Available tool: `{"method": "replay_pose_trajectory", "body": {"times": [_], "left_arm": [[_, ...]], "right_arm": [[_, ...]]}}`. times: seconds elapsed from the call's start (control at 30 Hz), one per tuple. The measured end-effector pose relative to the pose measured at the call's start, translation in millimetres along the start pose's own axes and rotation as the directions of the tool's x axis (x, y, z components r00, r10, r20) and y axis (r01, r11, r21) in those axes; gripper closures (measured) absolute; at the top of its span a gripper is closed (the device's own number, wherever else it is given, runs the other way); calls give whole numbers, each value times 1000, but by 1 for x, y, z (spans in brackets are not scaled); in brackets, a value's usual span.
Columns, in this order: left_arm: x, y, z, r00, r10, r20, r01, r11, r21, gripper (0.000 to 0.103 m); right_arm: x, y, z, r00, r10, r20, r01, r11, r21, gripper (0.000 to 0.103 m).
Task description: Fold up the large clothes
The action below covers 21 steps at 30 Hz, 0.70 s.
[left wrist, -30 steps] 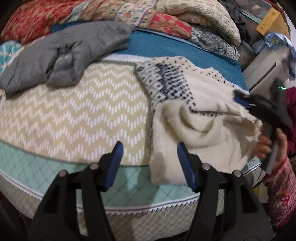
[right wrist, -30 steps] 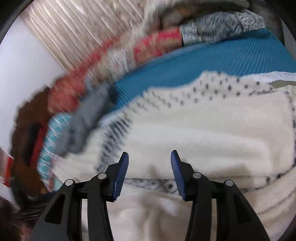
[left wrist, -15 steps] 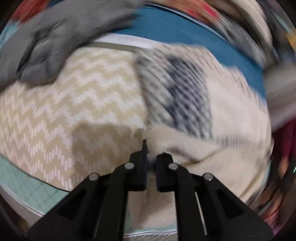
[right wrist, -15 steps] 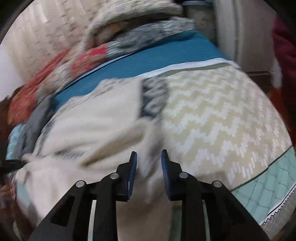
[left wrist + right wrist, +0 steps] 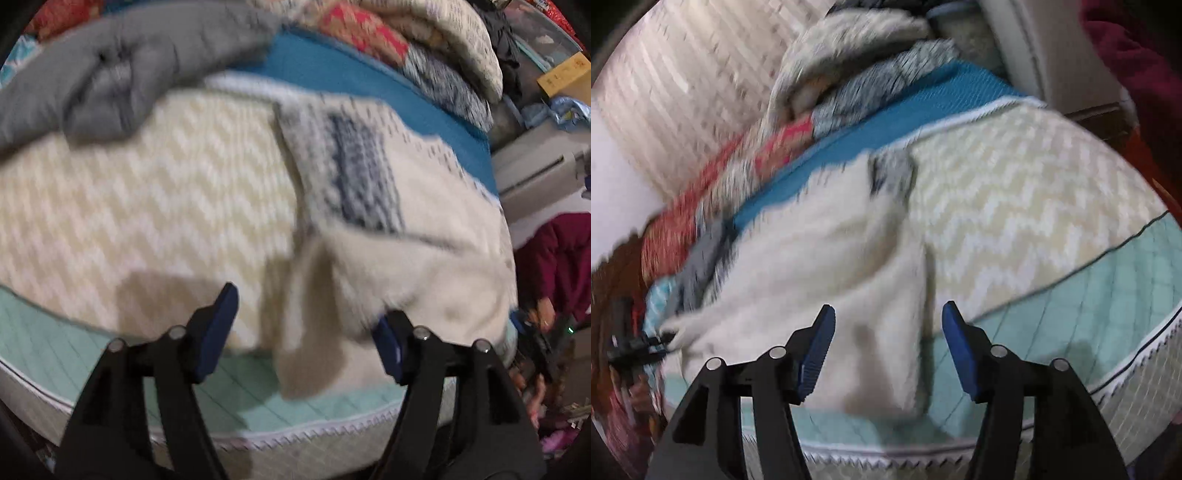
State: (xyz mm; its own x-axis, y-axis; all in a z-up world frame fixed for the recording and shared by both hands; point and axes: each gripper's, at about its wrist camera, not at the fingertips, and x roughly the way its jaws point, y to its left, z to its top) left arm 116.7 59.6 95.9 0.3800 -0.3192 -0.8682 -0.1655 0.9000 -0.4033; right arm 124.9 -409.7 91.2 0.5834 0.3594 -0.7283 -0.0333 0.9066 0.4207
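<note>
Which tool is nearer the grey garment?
Left. Left tool: the grey garment lies across the zigzag bedcover. Right tool: the cream sweater lies between. Both are opening, sweater between their jaws.

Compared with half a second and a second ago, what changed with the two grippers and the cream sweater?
Both grippers had pinched the cream sweater's near edge; now the left gripper and right gripper are opening, with cloth between the pads but not pressed. The sweater's near flap hangs over the bed's edge. The grey garment and piled quilts stayed put.
</note>
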Motion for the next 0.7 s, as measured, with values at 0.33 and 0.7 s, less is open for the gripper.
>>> {"method": "replay_pose_trajectory", "body": {"times": [0.33,0.7], "left_arm": [[-35,24,1,993,72,92,-62,992,-109,37],[28,-38,-39,989,149,4,-147,969,197,37]], "right_arm": [[-36,-16,-8,996,-80,-44,83,994,67,103],[-37,-10,-21,998,-53,16,51,996,72,70]]}}
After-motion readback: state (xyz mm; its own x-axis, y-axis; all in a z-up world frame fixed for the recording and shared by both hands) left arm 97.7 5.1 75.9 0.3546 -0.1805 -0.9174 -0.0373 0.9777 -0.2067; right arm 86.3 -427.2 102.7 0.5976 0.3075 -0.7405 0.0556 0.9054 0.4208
